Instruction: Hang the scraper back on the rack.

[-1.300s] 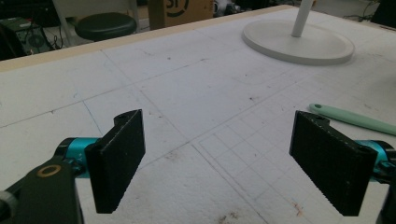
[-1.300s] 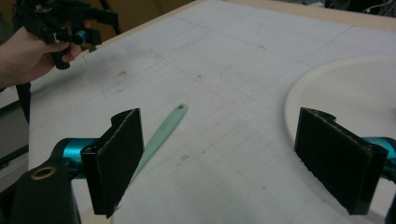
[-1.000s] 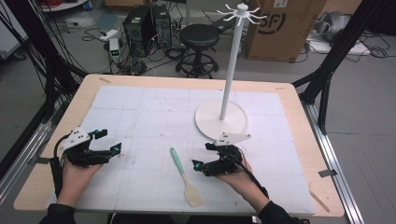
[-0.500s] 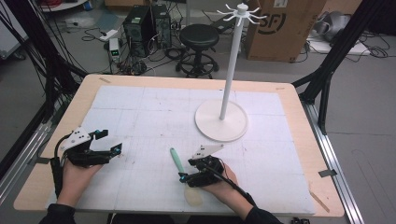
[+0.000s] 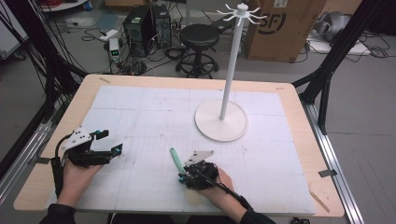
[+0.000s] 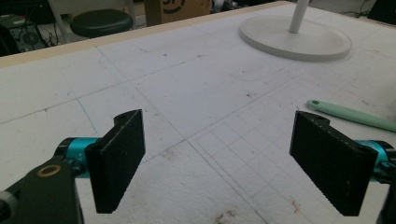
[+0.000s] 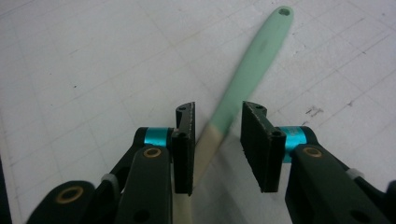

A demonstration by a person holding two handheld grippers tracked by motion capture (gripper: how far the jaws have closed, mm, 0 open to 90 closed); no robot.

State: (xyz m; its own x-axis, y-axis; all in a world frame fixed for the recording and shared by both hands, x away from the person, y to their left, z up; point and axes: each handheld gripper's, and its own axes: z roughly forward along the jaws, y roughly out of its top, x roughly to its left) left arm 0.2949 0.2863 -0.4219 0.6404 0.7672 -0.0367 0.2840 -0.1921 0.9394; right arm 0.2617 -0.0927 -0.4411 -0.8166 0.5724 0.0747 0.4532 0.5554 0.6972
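Now my right gripper (image 7: 217, 144) sits low over the spatula (image 7: 247, 79) near the front edge of the white mat (image 5: 154, 107). Its jaws have just been closing, and the handle runs between them where green meets cream; I see a gap on the right pad, so no pinch yet. My left gripper (image 6: 224, 163) rests at the mat's left, jaws spread wide, nothing between. White stand (image 5: 221, 125) well apart, farther back.
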